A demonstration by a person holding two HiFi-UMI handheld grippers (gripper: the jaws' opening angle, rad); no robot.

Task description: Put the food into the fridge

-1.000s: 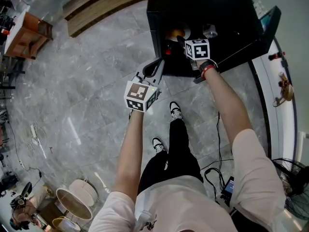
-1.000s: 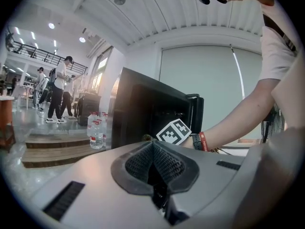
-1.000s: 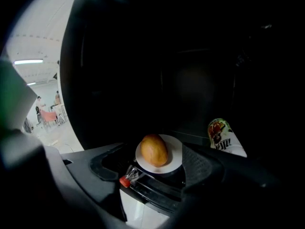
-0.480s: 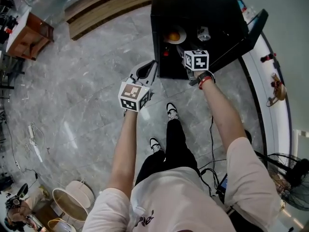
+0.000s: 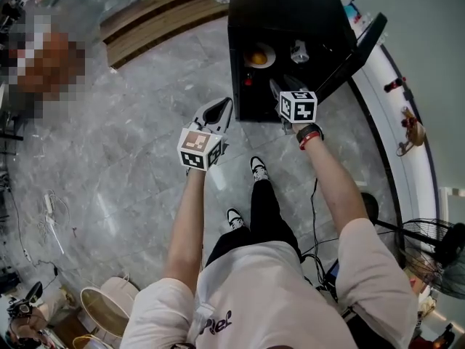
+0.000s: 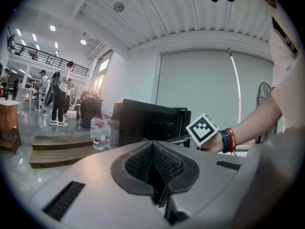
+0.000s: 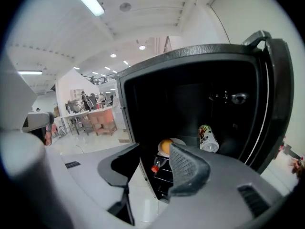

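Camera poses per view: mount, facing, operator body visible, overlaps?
Head view: on the person's head, steeply down at floor and open fridge; both arms, legs, left gripper, right gripper show.
Left gripper view: on left gripper, along its shut fingers toward the fridge; right wrist shows.
Right gripper view: on right gripper, into the fridge at plate and can; fingers closing, nothing between.
Shared: fridge in all three; plate, can in head and right gripper views.
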